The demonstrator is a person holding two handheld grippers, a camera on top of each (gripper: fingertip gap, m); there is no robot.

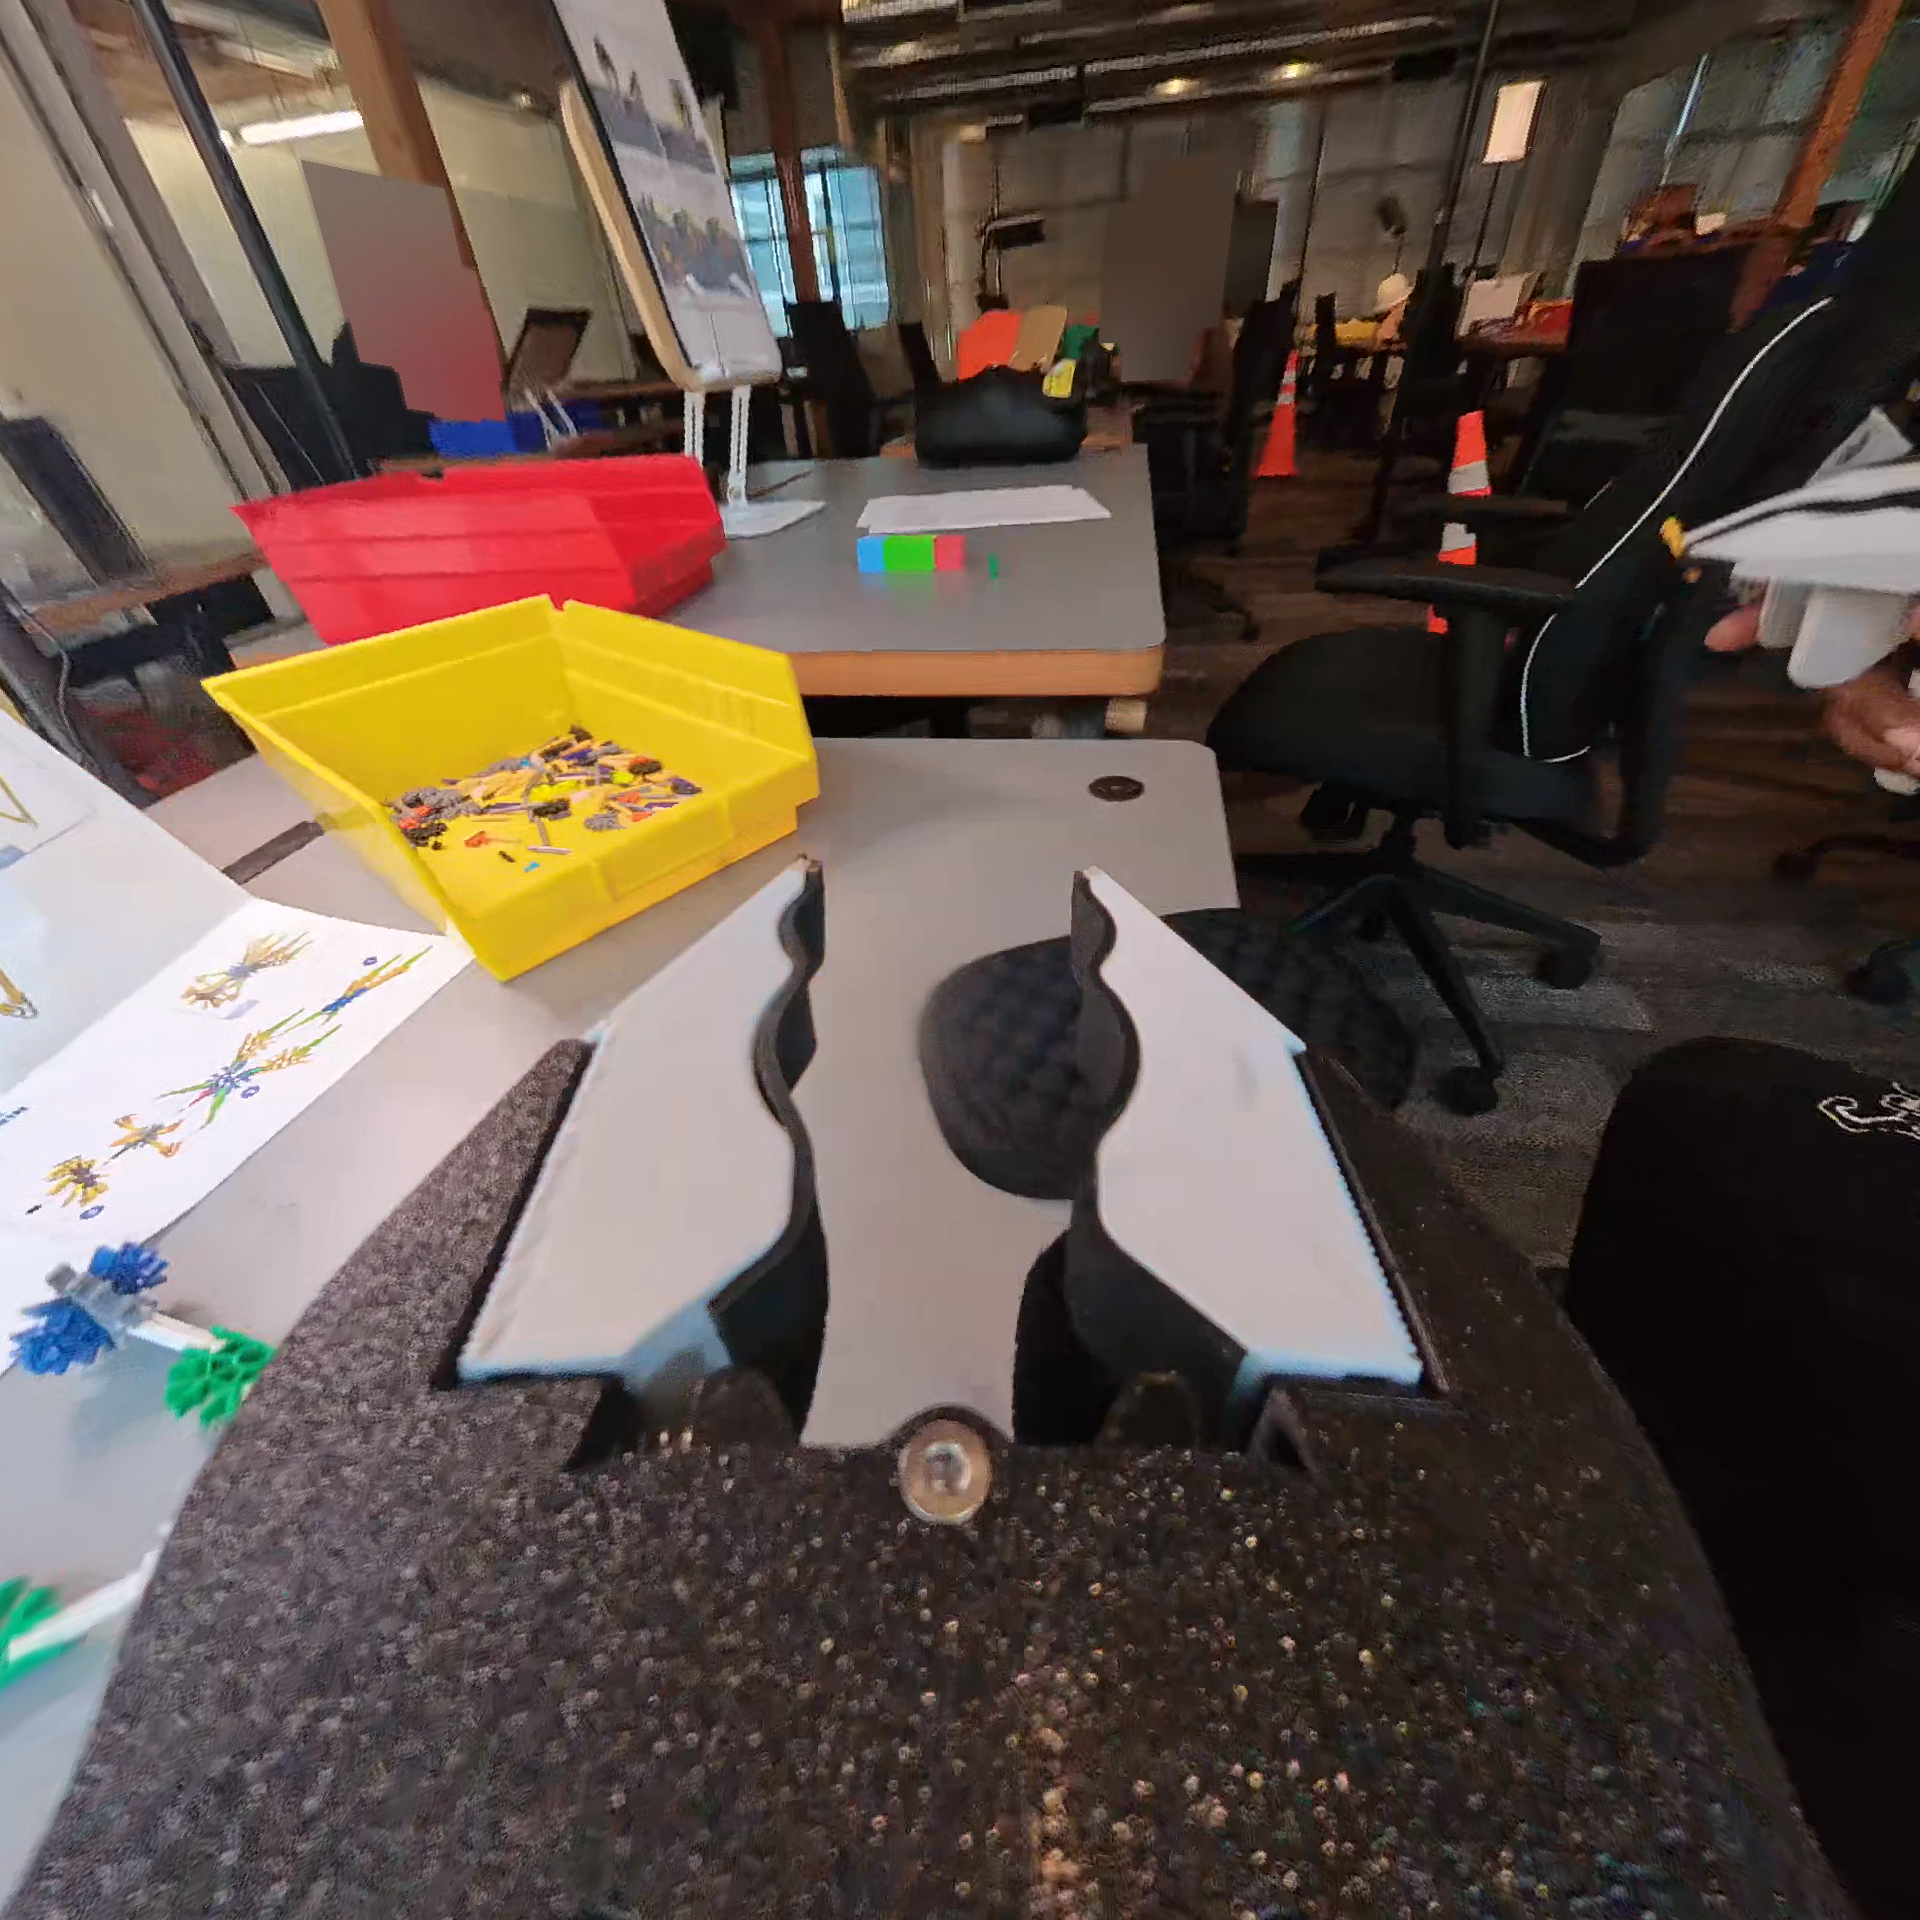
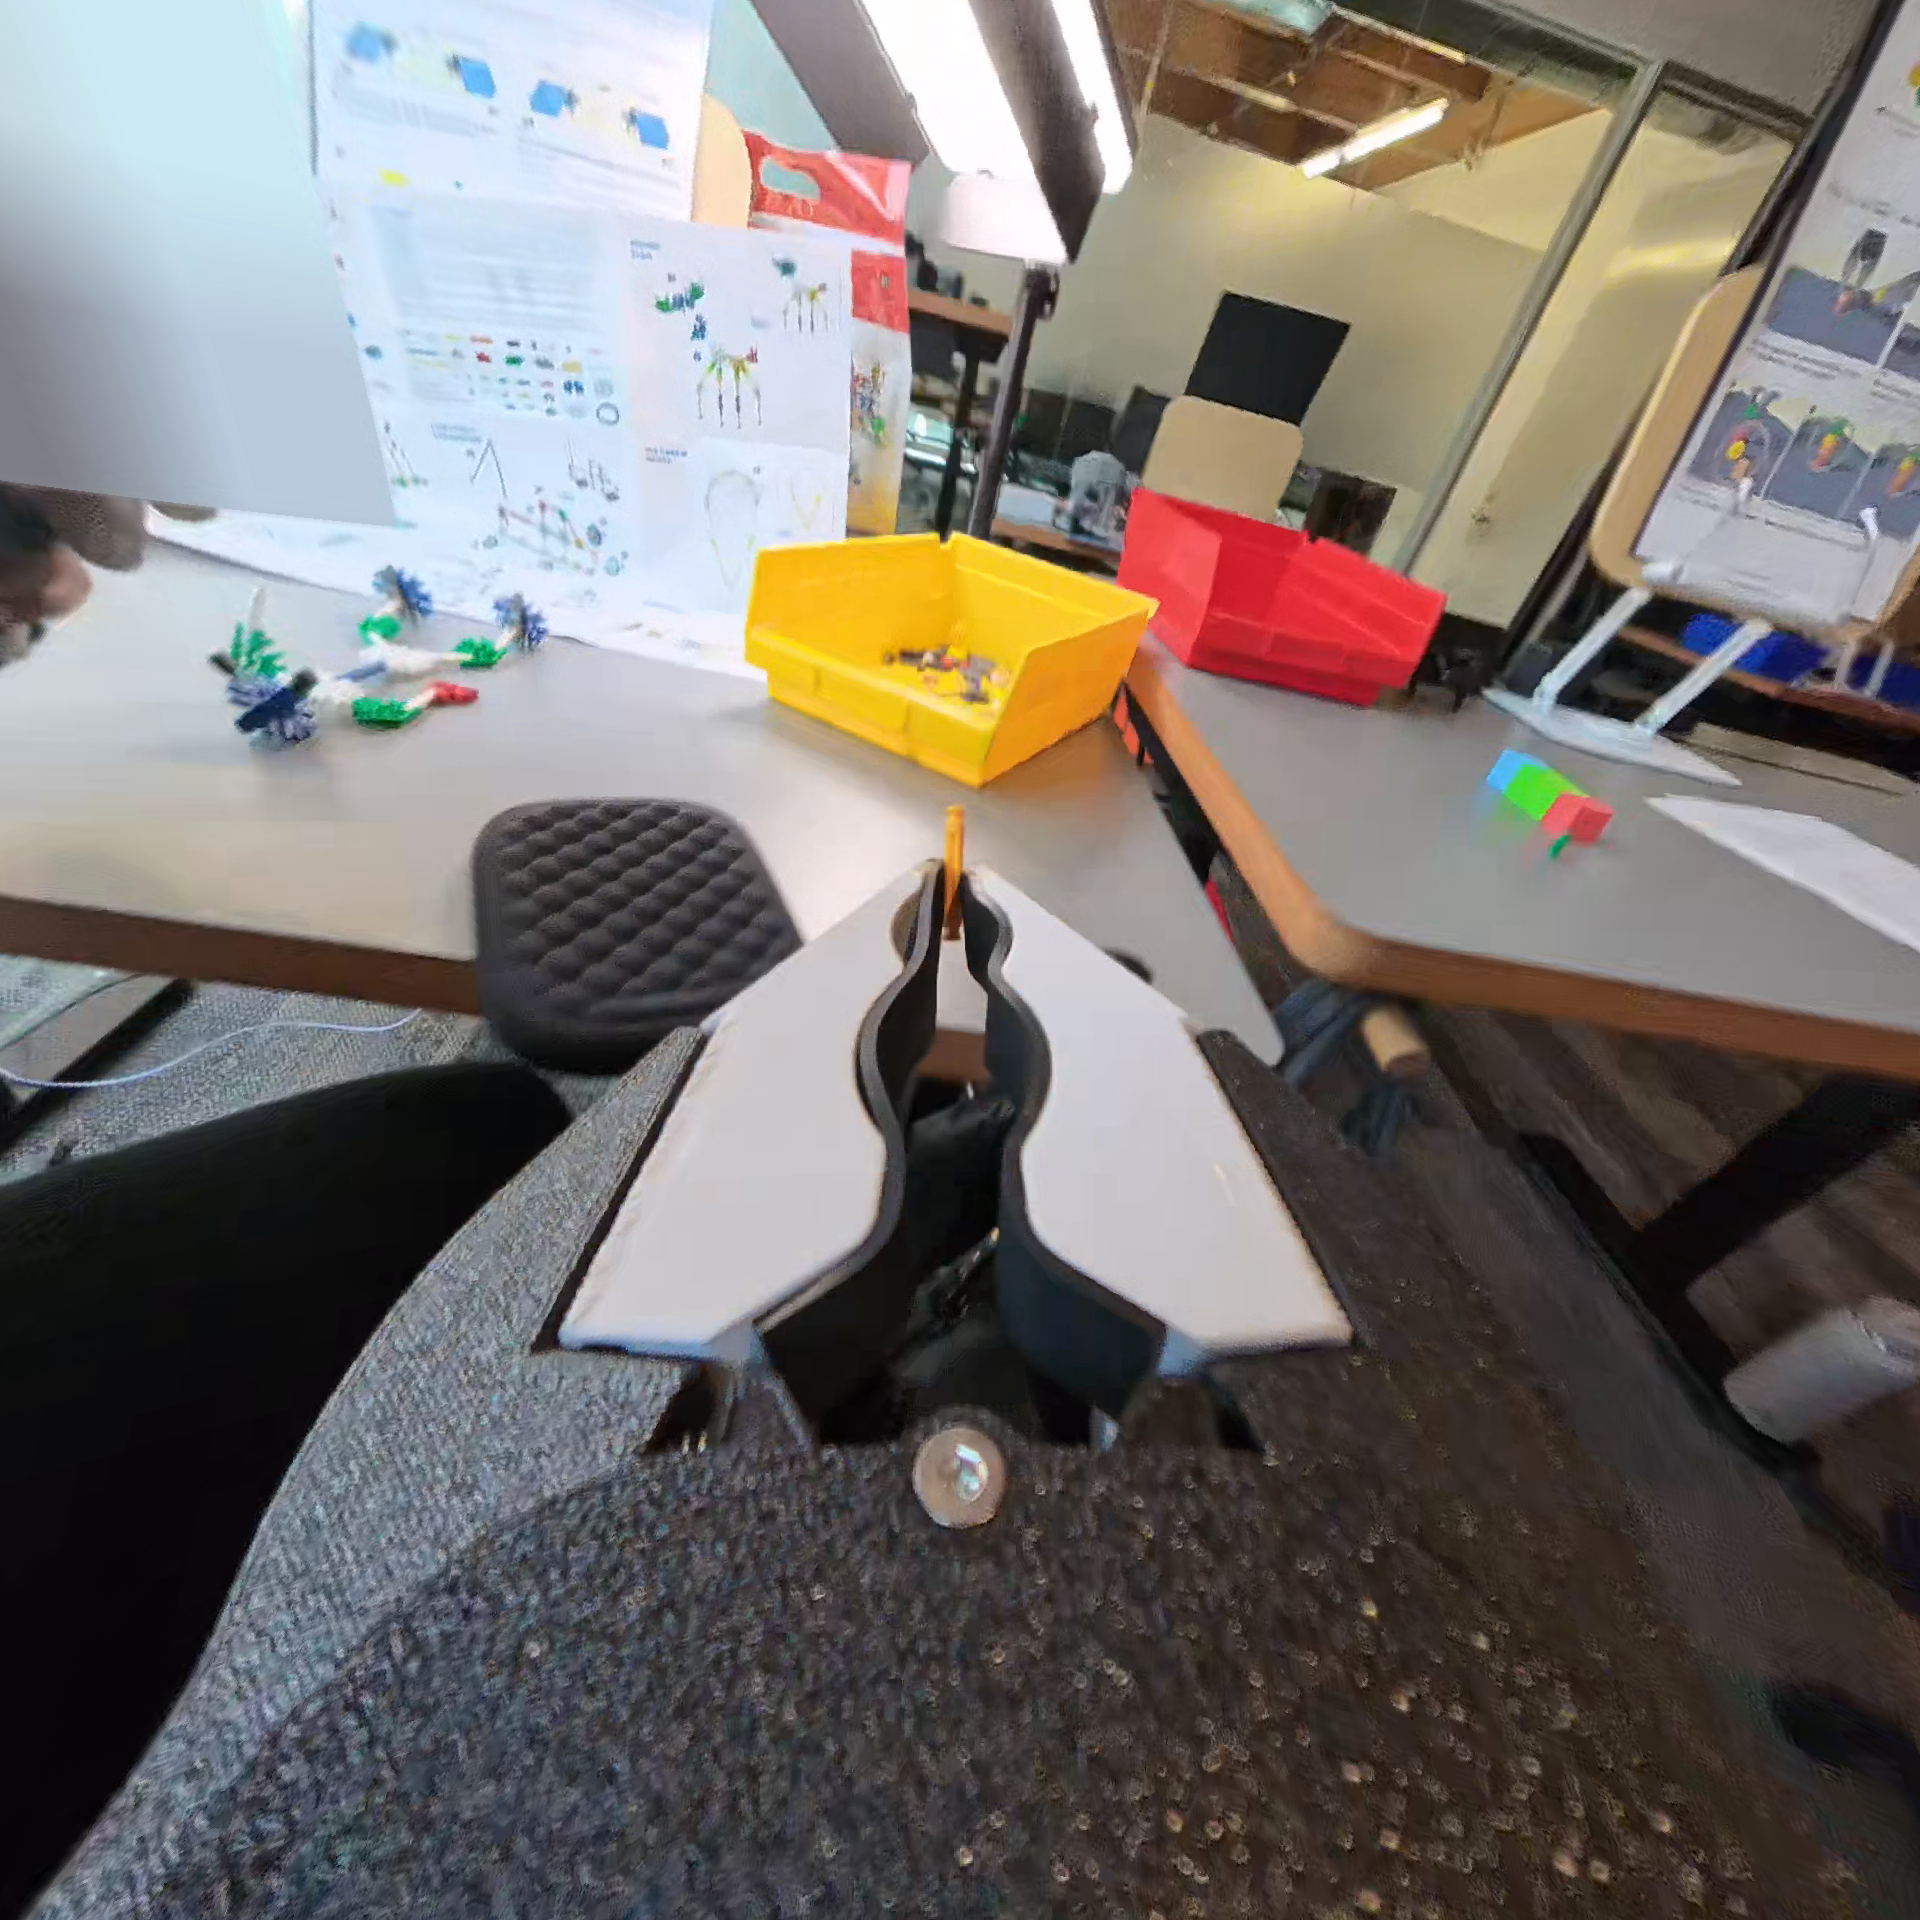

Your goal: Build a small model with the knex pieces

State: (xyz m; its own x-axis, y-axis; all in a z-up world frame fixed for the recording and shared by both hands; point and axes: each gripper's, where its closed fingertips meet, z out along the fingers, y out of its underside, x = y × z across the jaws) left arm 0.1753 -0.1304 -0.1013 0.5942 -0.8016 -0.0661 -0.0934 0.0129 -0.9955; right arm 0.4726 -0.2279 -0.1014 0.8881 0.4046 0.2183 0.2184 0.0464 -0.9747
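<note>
One yellow plastic bin (image 2: 940, 649) of small parts at twelve o'clock, one red plastic bin (image 2: 1283, 608) at one. Right gripper (image 2: 948, 883) points level, pinching one thin orange rod (image 2: 953, 847). Left gripper (image 1: 945, 883) gapes empty above the grey tabletop (image 1: 997, 821).

Light: bright, even; ceiling tube lamp (image 2: 997, 94) glares above the jaws.
Blur: motion smear right of jaws.
Edges: wide-angle bending.
</note>
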